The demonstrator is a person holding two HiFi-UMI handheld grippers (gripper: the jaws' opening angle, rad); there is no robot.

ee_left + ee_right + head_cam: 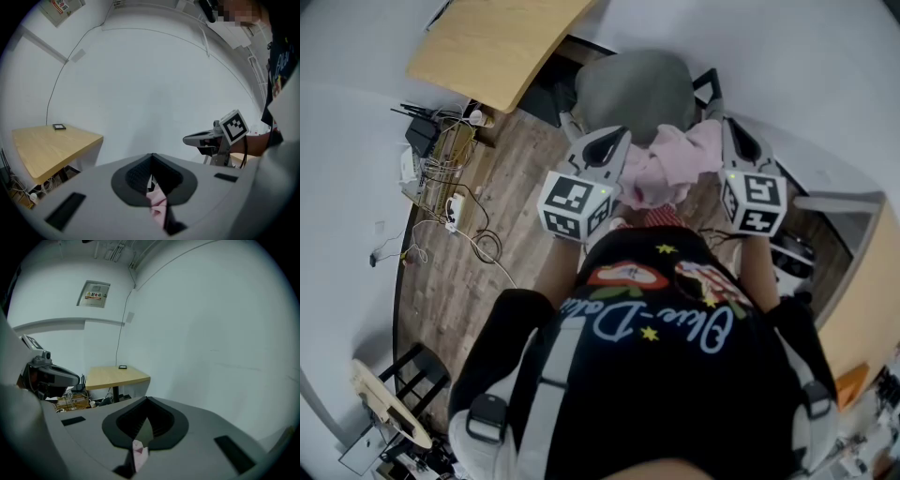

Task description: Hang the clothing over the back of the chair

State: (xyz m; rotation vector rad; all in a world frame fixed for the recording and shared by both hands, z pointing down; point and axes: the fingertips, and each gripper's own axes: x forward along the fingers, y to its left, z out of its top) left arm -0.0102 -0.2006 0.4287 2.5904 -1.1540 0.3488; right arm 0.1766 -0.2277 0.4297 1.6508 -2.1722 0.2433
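Head view: the pink, crumpled soft cloth garment (670,167) hangs bunched btwn the two tools, off the floor, just in front of the person's chest. The left hand-held gripper (619,141) has its 9 o'clock end and the right hand-held gripper (725,124) its 3 o'clock end.

Key relation: the grey padded rounded chair (637,89) sits at 12 o'clock from the garment, near but apart from it. The garment's long axis runs approx 9-to-3, i.e. across the chair, not pointing at it. So the next move is prob. both hands going fwd toward 12 and over. The chair sits closer to the left tool's line than the right's, so a small shift toward 9 looks needed to centre it. Can't tell from above which edge of the grey pad is the back's top.

Grips:
- Left gripper view: jaws closed, w/ a pink fold (158,204) pinched btwn them.
- Right gripper view: jaws also closed, on a smaller pink tip (139,453). That hold looks thinner and prob. the one more likely to slip.

Look of the garment: pale pink, thin, limp, heavily rumpled, sagging in the middle. A red-checked bit shows under it; can't tell if that's part of it.

Wood-plank floor (459,272) below.
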